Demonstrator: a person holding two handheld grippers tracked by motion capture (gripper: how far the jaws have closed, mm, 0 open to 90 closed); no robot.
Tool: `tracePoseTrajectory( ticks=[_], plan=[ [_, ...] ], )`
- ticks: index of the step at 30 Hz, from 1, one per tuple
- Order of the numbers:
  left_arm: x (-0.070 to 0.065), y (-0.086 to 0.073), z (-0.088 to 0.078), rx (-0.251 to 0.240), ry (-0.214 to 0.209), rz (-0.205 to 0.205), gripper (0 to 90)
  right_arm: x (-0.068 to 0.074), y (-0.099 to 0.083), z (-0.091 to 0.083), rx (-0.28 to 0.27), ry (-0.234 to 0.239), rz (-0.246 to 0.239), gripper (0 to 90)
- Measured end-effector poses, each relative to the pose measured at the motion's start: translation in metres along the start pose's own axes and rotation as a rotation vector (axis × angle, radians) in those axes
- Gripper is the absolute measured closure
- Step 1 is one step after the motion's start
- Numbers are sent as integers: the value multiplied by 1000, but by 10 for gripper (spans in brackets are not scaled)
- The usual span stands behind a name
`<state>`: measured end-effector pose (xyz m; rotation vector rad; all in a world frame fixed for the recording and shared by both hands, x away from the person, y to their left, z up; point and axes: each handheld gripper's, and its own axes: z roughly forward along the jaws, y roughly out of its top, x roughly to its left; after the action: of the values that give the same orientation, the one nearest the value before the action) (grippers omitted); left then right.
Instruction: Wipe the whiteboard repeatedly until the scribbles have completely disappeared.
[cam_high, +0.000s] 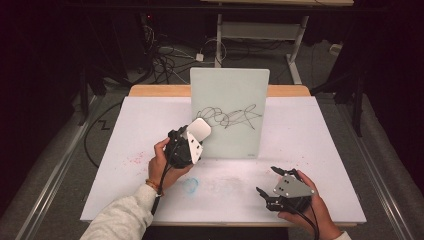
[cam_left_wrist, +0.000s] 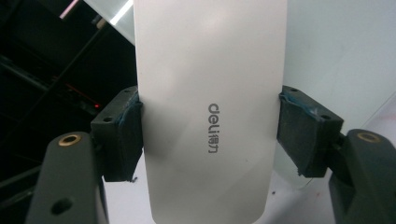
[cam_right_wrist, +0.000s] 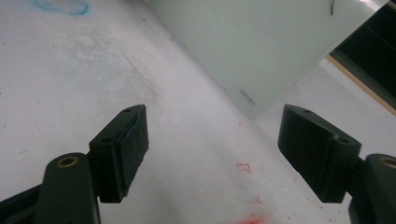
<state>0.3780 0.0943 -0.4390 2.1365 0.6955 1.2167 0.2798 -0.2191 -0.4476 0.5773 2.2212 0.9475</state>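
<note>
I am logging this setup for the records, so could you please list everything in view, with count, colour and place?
whiteboard: one, pale glass-like white, standing upright at the middle back of the table, black scribbles across its middle.
eraser: one, white with grey "deli" lettering, clamped between the left gripper's pads, at the board's lower left in the high view.
table: one, white top with a wooden far edge, faint red specks and a blue smudge near the front.
cables: several, black and white, on the floor behind the table.
desk frame: one, white, beyond the table.
left gripper: one, black with a grey plate, raised at the board.
right gripper: one, black with a grey plate, low at the front right, jaws apart.
</note>
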Motion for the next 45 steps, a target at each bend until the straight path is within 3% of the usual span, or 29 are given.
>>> tracePoseTrajectory(
  ticks=[2, 4, 5, 6, 11, 14, 18, 23, 25, 27, 28, 31, 33, 42, 45],
  plan=[
    [1, 4, 0, -2, 9, 2, 292, 0, 0, 0, 4, 0, -2, 250],
    [5, 19, 0, -11, 18, 0, 292, 1, 0, 1, 8, 0, -3, 250],
    [7, 25, 1, -22, 32, 31, 292, 1, 0, 1, 7, 1, -7, 250],
    [5, 29, 1, -15, 29, 14, 292, 1, 0, 1, 6, 1, -1, 249],
    [10, 53, 2, -51, 19, 6, 292, 0, -1, 0, 5, 4, -4, 249],
    [17, 60, 2, -70, 4, -19, 292, 1, -1, 0, 1, 6, -1, 249],
    [15, 54, 3, -83, 8, -24, 291, 0, -1, -1, -1, 8, -1, 249],
    [-11, 27, 6, -61, 59, 61, 291, 0, -1, -1, 1, 7, -3, 249],
    [-22, 19, 8, -47, 50, 79, 291, 1, -1, 0, 2, 9, -3, 249],
    [-32, 13, 9, -45, 58, 134, 291, 2, 0, 1, 6, 11, -10, 249],
    [-35, 11, 10, -42, 54, 140, 292, 2, 0, 1, 9, 12, -11, 249],
    [-32, 11, 9, -41, 14, 96, 292, 3, 0, 1, 9, 12, -14, 249],
    [-29, 14, 8, -33, -1, 91, 292, 3, 0, 1, 11, 12, -12, 249],
    [5, 45, 5, -77, 16, -10, 292, 2, -1, 1, 7, 12, -12, 249],
    [9, 52, 5, -88, 19, -34, 292, 1, -1, -1, -8, 21, -12, 248]
  ],
)
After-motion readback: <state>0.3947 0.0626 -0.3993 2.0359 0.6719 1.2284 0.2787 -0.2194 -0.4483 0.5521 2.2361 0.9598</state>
